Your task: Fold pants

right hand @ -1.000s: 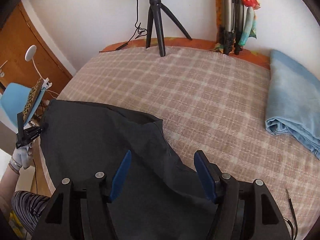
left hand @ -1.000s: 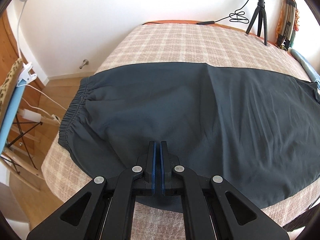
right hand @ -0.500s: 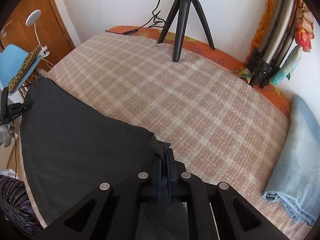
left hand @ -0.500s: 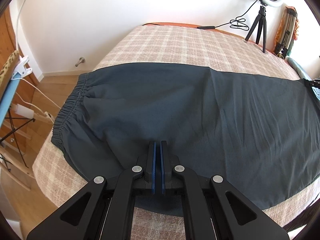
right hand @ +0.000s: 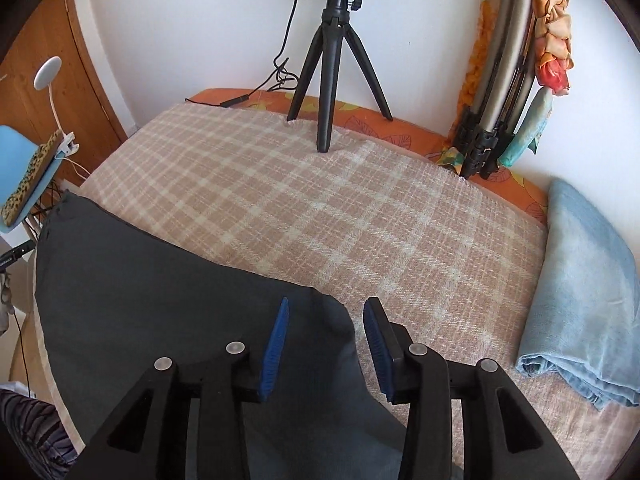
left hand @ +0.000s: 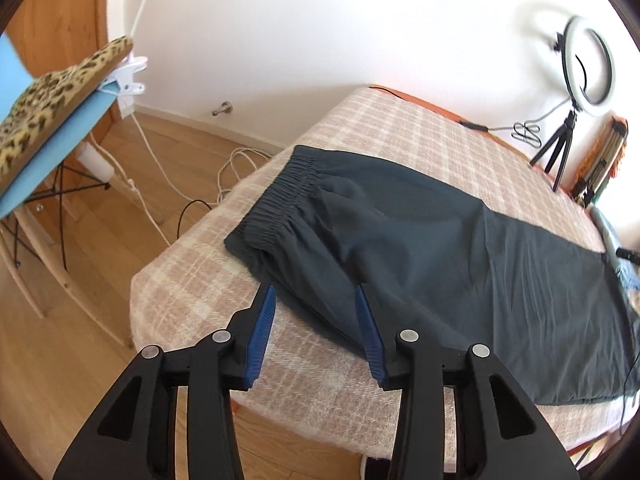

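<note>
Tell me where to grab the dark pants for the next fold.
Probably the gathered elastic waistband of the pants, approached from the bed's open end: it is the thickest, best-defined edge and lies flat with bare blanket beside it.

Pants (left hand: pixel 460 264) flat on bed (left hand: pixel 192 280), towel (right hand: pixel 584 296) at right edge.

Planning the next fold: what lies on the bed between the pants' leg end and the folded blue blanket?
Only bare checked bedcover between pants and blue blanket, per the right wrist view.

Left gripper (left hand: pixel 316 316), right gripper (right hand: pixel 326 330): black frames, ridged blue pads, apparently silver rivets
</note>
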### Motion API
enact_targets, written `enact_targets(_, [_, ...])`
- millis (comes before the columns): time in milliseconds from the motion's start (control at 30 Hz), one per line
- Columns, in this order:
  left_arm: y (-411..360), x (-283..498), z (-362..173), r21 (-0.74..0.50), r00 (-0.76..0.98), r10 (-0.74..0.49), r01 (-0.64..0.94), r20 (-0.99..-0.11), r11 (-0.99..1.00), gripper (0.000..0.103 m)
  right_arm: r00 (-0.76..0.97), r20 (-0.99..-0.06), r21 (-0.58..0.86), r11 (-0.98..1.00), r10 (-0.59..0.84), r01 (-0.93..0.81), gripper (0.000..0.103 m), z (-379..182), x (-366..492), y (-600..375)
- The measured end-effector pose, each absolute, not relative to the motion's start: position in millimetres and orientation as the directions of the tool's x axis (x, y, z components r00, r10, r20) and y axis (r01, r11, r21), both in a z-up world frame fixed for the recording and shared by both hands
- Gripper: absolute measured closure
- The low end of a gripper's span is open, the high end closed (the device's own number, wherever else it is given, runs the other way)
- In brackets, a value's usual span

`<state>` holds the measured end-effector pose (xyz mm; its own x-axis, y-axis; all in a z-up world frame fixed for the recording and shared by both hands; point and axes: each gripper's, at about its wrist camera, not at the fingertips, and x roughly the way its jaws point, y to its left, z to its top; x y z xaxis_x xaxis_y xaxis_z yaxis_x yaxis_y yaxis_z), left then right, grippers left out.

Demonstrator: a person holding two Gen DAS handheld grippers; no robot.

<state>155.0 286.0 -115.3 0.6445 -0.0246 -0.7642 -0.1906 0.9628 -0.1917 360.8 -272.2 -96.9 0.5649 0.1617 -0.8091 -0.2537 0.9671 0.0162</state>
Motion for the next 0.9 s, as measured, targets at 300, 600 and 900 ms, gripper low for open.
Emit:
enact_targets(300, [327, 174, -132, -0.462, 0.664, -0.166, -0.298, -0.729, 0.835, 0.054, 0.59, -0.76, 0.103, 0.947, 0.272, -0.304, 0.044, -77, 309, -227])
enact_targets(600, [337, 196, -148, -0.519, 0.649, -0.179, -0.381, -0.739, 0.765, 0.053, 0.569, -0.762, 0.131, 0.934, 0.31, -0.333, 0.044, -77, 292, -192])
enact_targets(900, [345, 195, -148, -0.45, 0.635, -0.111, -0.404, -0.765, 0.796, 0.044, 0.554, -0.77, 0.121, 0.926, 0.315, -0.358, 0.044, -77, 293, -177])
